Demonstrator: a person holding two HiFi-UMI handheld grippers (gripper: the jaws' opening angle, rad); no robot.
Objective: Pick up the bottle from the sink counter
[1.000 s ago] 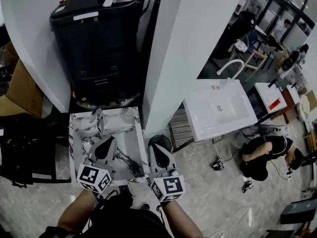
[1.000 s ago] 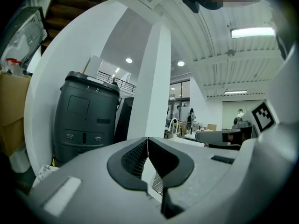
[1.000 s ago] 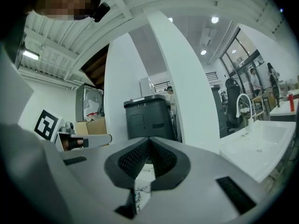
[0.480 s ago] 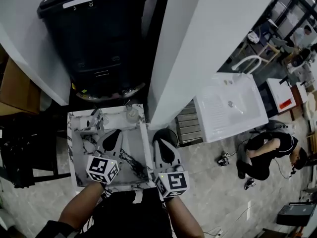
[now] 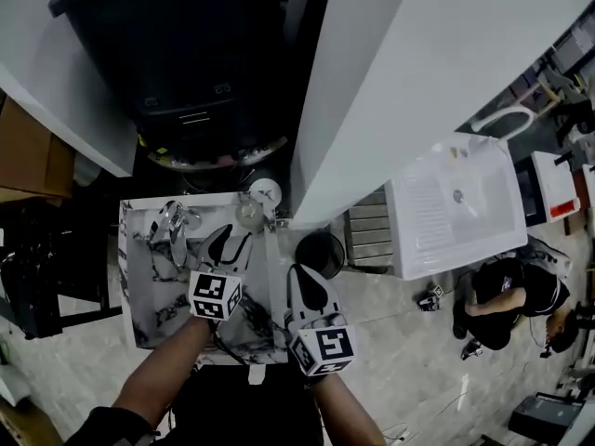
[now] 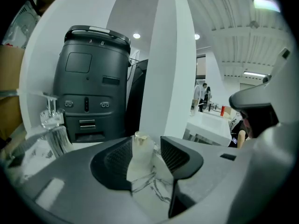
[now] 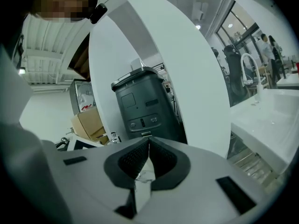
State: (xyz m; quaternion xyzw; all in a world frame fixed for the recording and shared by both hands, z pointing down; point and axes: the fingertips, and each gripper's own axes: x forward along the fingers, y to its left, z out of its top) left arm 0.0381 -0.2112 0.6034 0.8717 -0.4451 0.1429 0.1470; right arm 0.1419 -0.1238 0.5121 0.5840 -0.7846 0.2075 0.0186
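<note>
Bottle (image 5: 249, 214): small, clear, with a pale cap. It stands upright at the back right corner of the marble-patterned table (image 5: 139, 291), near the foot of the white pillar (image 5: 418, 72).

Far left: brown cardboard box (image 5: 33, 151) against the white wall.

Left part of the table: chrome tap (image 5: 172, 223) at the back edge, above the sunken basin, well to the left of the bottle.

Behind the table, at the top of the head view: large black machine (image 5: 186, 54) with buttons and a slot on its front.

Left hand-held gripper (image 5: 230, 240): over the table and pointed at the bottle. Its jaws are opening. The left gripper view shows the bottle framed in the gap at the jaw tips, standing on the marble; the pads do not press on it.

Right hand-held gripper (image 7: 148, 143): just right of the left one, over the table's right edge. Its jaws are closed tip to tip with nothing between them.

Right of the pillar: white sink (image 5: 456, 212) with a curved tap.

Far right, lower: a person (image 5: 507, 295) in dark clothes, crouched on the pale floor.
</note>
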